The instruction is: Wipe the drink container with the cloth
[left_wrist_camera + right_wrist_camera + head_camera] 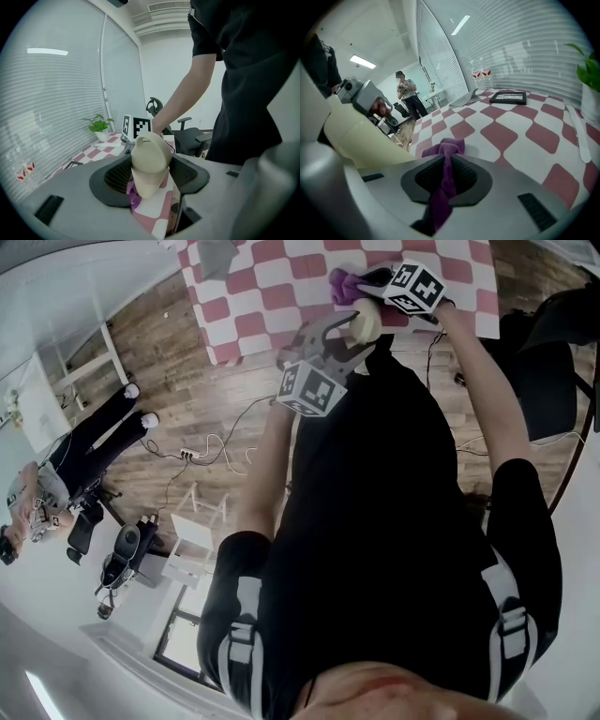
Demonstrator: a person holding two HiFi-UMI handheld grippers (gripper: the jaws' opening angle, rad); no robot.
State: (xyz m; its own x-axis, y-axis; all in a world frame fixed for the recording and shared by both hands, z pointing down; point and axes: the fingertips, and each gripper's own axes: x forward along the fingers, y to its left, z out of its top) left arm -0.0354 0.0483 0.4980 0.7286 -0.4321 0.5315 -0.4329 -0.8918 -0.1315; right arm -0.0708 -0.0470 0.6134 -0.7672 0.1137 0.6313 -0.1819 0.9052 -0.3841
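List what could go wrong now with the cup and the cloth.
The left gripper pinches the cream cup by its sides above the table; a hard push from the purple cloth may twist it loose. The right gripper holds the cloth as a thin bunched strip, so it may slip out or wipe little.

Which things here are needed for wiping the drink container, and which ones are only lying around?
For the job: cream drink container, purple cloth.
Lying about: potted plant, black tray, two water bottles, office chair.
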